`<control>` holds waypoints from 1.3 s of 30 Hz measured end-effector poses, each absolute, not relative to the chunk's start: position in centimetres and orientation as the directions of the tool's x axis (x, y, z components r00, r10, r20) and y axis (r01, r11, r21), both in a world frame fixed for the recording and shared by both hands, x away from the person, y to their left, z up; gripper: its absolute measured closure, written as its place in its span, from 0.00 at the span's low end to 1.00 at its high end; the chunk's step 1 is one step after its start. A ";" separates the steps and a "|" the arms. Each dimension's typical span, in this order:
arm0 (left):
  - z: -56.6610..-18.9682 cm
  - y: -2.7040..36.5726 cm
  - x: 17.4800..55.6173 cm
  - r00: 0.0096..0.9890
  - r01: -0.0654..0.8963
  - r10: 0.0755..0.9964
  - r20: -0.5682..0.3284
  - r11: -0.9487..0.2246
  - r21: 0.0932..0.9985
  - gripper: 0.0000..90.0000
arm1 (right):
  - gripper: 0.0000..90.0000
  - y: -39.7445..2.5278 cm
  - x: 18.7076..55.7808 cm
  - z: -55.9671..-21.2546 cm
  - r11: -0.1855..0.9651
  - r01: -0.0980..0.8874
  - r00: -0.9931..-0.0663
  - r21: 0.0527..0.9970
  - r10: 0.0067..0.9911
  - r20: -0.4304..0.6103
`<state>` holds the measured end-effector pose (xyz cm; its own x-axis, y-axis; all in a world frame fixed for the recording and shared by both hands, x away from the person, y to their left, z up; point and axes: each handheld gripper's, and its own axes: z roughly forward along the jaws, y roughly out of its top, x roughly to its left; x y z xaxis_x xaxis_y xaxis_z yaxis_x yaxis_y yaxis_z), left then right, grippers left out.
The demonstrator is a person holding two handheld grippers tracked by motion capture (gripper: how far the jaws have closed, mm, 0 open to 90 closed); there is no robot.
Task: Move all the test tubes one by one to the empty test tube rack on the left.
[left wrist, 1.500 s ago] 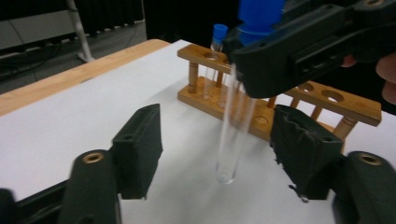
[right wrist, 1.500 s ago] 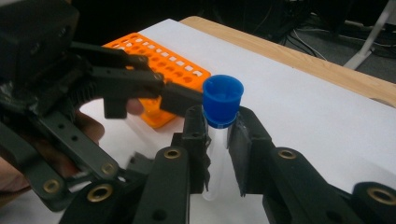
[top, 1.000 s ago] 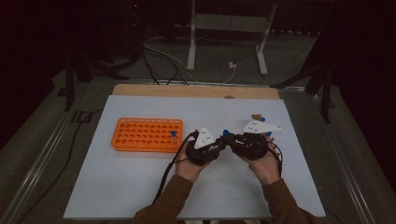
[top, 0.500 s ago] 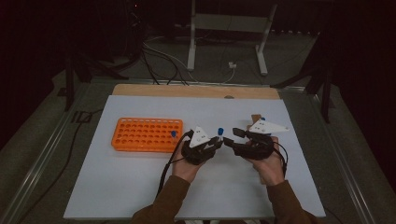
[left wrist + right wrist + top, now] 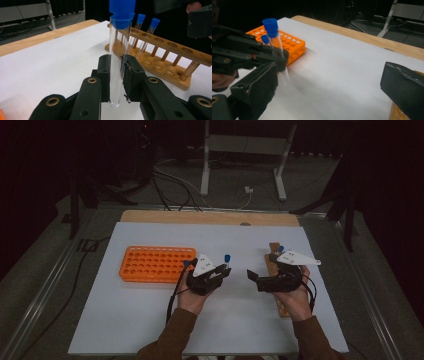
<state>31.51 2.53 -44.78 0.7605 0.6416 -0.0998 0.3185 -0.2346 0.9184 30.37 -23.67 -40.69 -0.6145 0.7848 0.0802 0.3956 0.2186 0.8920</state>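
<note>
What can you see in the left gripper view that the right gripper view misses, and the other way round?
The left gripper view looks past its own closed jaws to the wooden rack, where two blue-capped tubes stand. The right gripper view looks between its own wide-open jaws to the orange rack, with one capped tube standing in it. Both show the blue-capped test tube held upright by the left tool, and the white table.

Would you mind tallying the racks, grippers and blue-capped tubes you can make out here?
Racks: 2 – orange rack, wooden rack
Grippers: 2 – left gripper, right gripper
Tubes: 4 – held tube, orange-rack tube, two wooden-rack tubes
Total: 8
</note>
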 end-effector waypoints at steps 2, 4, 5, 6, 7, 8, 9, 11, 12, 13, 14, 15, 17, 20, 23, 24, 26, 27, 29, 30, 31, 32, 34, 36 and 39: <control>-44.7 2.8 31.5 0.757 0.321 0.645 -0.105 -0.227 0.919 0.87 | 0.00 -23.9 30.3 -40.8 0.221 0.400 -0.607 0.889 0.791 0.077; -44.6 3.1 31.5 0.755 0.321 0.648 -0.104 -0.225 0.920 0.87 | 0.00 -24.2 30.2 -41.0 0.221 0.400 -0.603 0.889 0.794 0.074; -44.6 3.2 31.5 0.754 0.321 0.649 -0.103 -0.226 0.920 0.87 | 0.00 -24.4 30.2 -41.0 0.217 0.402 -0.599 0.890 0.797 0.076; -44.5 3.3 31.4 0.752 0.320 0.652 -0.102 -0.225 0.920 0.87 | 0.00 -24.6 30.1 -41.1 0.212 0.405 -0.594 0.890 0.800 0.080; -44.5 3.4 31.4 0.751 0.321 0.652 -0.103 -0.224 0.920 0.87 | 0.00 -24.8 30.1 -41.1 0.209 0.404 -0.592 0.891 0.802 0.081; -44.4 3.6 31.4 0.751 0.320 0.653 -0.102 -0.225 0.920 0.87 | 0.00 -25.0 30.0 -41.2 0.206 0.405 -0.590 0.891 0.803 0.082; -44.4 3.7 31.4 0.750 0.319 0.654 -0.099 -0.227 0.920 0.87 | 0.00 -25.2 30.0 -41.2 0.206 0.407 -0.587 0.890 0.806 0.081; -44.3 4.0 31.3 0.748 0.318 0.657 -0.096 -0.228 0.920 0.87 | 0.00 -25.4 29.9 -41.2 0.205 0.406 -0.586 0.891 0.806 0.082; -44.3 4.2 31.3 0.748 0.318 0.657 -0.095 -0.229 0.920 0.87 | 0.00 -25.5 29.9 -41.2 0.205 0.404 -0.586 0.891 0.806 0.081; -44.2 4.4 31.3 0.746 0.318 0.659 -0.095 -0.227 0.921 0.87 | 0.00 -25.6 29.8 -41.2 0.205 0.403 -0.587 0.892 0.806 0.080; -44.2 4.7 31.3 0.745 0.317 0.660 -0.094 -0.226 0.921 0.87 | 0.00 -25.6 29.8 -41.2 0.207 0.403 -0.588 0.891 0.805 0.079; -44.1 4.9 31.2 0.744 0.317 0.661 -0.097 -0.220 0.923 0.87 | 0.00 -25.6 29.7 -41.3 0.208 0.404 -0.589 0.891 0.804 0.079; -44.0 5.4 31.1 0.741 0.316 0.665 -0.099 -0.215 0.924 0.87 | 0.00 -25.7 29.6 -41.3 0.215 0.402 -0.591 0.890 0.804 0.073; -43.7 6.2 31.1 0.740 0.319 0.665 -0.102 -0.214 0.923 0.87 | 0.00 -26.0 29.4 -41.3 0.210 0.401 -0.588 0.892 0.806 0.075; -43.5 7.1 31.1 0.739 0.321 0.666 -0.107 -0.207 0.924 0.87 | 0.00 -26.3 29.4 -41.3 0.203 0.400 -0.583 0.894 0.809 0.077; -43.5 7.4 31.1 0.736 0.320 0.668 -0.106 -0.206 0.925 0.87 | 0.00 -26.4 29.4 -41.3 0.200 0.401 -0.581 0.894 0.810 0.079; -43.4 8.0 31.1 0.730 0.324 0.675 -0.111 -0.199 0.925 0.87 | 0.00 -26.6 29.4 -41.4 0.196 0.401 -0.577 0.895 0.813 0.081; -43.4 8.3 31.2 0.725 0.327 0.679 -0.115 -0.193 0.925 0.87 | 0.00 -26.7 29.4 -41.4 0.194 0.402 -0.575 0.895 0.814 0.082; -43.5 8.9 31.2 0.715 0.333 0.688 -0.120 -0.185 0.925 0.87 | 0.00 -26.9 29.4 -41.4 0.192 0.401 -0.570 0.896 0.818 0.080; -43.5 9.1 31.3 0.712 0.334 0.692 -0.119 -0.184 0.924 0.87 | 0.00 -27.1 29.4 -41.4 0.190 0.402 -0.568 0.895 0.819 0.082; -43.5 9.3 31.3 0.705 0.336 0.699 -0.117 -0.184 0.924 0.87 | 0.00 -27.2 29.4 -41.4 0.187 0.403 -0.566 0.896 0.820 0.084; -43.5 9.5 31.3 0.702 0.336 0.702 -0.118 -0.181 0.924 0.87 | 0.00 -27.3 29.5 -41.5 0.186 0.404 -0.565 0.896 0.821 0.084; -43.6 10.0 31.3 0.694 0.338 0.710 -0.118 -0.176 0.925 0.87 | 0.00 -27.6 29.5 -41.5 0.181 0.405 -0.560 0.896 0.824 0.086; -43.5 10.5 31.4 0.685 0.339 0.720 -0.115 -0.175 0.925 0.87 | 0.00 -27.8 29.5 -41.4 0.178 0.405 -0.558 0.897 0.825 0.088; -43.5 11.2 31.5 0.669 0.340 0.734 -0.117 -0.162 0.926 0.87 | 0.00 -28.1 29.5 -41.3 0.167 0.403 -0.552 0.900 0.829 0.094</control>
<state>31.48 11.24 -43.48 0.6694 0.7336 -0.1170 0.3398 -0.1623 0.9264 29.50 -28.12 -41.34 -0.5517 0.8288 0.0936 0.4032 0.1668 0.8998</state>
